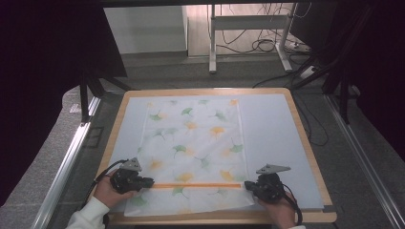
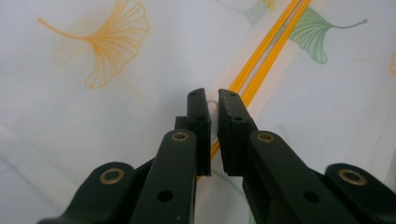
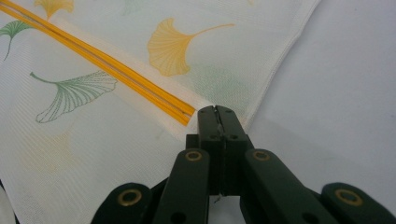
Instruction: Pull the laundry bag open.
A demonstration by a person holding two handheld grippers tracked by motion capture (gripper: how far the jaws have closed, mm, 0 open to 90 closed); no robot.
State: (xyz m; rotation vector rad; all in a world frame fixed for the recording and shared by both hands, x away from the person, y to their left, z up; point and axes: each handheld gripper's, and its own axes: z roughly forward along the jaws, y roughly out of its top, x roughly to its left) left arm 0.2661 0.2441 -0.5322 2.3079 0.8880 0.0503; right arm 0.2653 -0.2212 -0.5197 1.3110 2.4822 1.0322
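A white mesh bag [image 1: 193,143] printed with green and orange ginkgo leaves lies flat on the pale mat [image 1: 272,129]. An orange zipper [image 1: 196,185] runs across its near end. My left gripper [image 1: 150,182] sits at the zipper's left end. In the left gripper view its jaws [image 2: 215,100] stand almost together, pinching a small white zipper pull [image 2: 212,106] over the orange zipper [image 2: 271,44]. My right gripper [image 1: 248,185] is at the zipper's right end. In the right gripper view it [image 3: 217,112] is shut on the bag's cloth [image 3: 84,140], just past the zipper [image 3: 116,70].
The mat lies on a table with a wooden rim [image 1: 305,138]. Bare mat stretches to the right of the bag. Metal rails [image 1: 67,162] run along both sides of the table. A desk frame and cables [image 1: 258,43] stand on the floor beyond.
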